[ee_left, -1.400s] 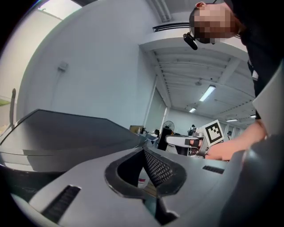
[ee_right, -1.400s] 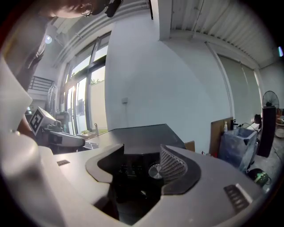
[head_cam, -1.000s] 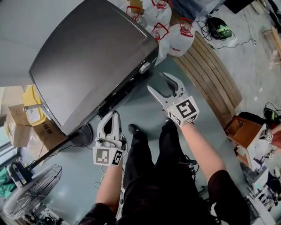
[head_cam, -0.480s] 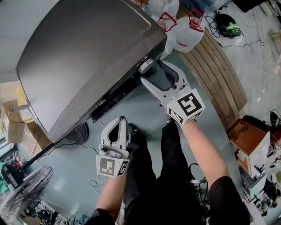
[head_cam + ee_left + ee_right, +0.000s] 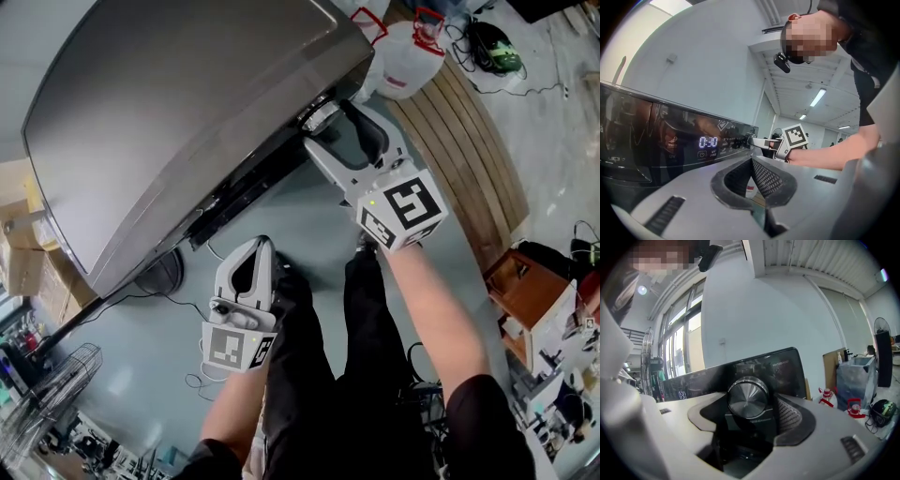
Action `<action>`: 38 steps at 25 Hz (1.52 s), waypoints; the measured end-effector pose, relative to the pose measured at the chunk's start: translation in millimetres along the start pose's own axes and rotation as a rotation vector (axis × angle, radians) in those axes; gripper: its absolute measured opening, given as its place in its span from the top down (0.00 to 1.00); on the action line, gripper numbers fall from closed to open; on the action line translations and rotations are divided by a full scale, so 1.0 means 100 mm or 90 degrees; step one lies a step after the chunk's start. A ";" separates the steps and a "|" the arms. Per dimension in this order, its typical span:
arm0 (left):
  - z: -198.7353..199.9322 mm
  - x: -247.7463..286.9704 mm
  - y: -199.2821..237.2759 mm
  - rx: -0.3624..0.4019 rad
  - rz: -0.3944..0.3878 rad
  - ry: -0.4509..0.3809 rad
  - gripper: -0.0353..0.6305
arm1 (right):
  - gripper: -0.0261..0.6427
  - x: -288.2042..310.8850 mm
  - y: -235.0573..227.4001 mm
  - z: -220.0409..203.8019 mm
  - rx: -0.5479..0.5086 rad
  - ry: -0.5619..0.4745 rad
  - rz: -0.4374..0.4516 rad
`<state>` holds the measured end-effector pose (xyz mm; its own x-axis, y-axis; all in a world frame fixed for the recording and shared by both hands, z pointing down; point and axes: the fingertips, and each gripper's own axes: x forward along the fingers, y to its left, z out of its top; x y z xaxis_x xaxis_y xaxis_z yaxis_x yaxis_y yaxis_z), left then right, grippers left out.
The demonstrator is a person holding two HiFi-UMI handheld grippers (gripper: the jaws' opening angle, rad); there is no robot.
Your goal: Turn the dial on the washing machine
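The washing machine (image 5: pixel 169 122) has a dark grey top and a black control panel along its front. Its round metal dial (image 5: pixel 748 397) shows close up in the right gripper view, and small in the head view, dial (image 5: pixel 320 116), at the panel's right end. My right gripper (image 5: pixel 330 127) is open, with one jaw on each side of the dial; I see no pad pressing on it. The panel's display (image 5: pixel 708 141) is lit. My left gripper (image 5: pixel 261 246) is shut and empty, held low in front of the machine, well left of the dial.
White jugs with red caps (image 5: pixel 408 56) stand right of the machine beside a curved wooden slatted platform (image 5: pixel 469 141). A floor fan (image 5: pixel 37 394) and cables lie at lower left. The person's legs (image 5: pixel 319 375) are below the grippers. A brown box (image 5: pixel 525 291) is at right.
My right gripper has moved up and forward to the panel, and its jaws now stand around the dial. The left gripper has stayed low and shut.
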<state>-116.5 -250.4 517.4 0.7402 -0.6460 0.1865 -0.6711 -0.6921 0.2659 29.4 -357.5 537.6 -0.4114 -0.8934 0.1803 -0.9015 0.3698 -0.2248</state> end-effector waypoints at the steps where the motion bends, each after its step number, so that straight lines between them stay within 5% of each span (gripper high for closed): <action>1: 0.01 -0.01 0.01 0.000 0.000 -0.002 0.92 | 0.53 0.00 -0.01 -0.01 -0.001 0.003 -0.005; 38: -0.20 -0.10 0.17 -0.006 0.023 0.013 0.92 | 0.53 0.02 0.08 -0.05 -0.256 0.063 -0.103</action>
<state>-134.8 -249.3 539.1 0.7166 -0.6633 0.2157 -0.6967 -0.6654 0.2681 20.8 -354.7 541.4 -0.2537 -0.9264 0.2781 -0.9276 0.3145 0.2015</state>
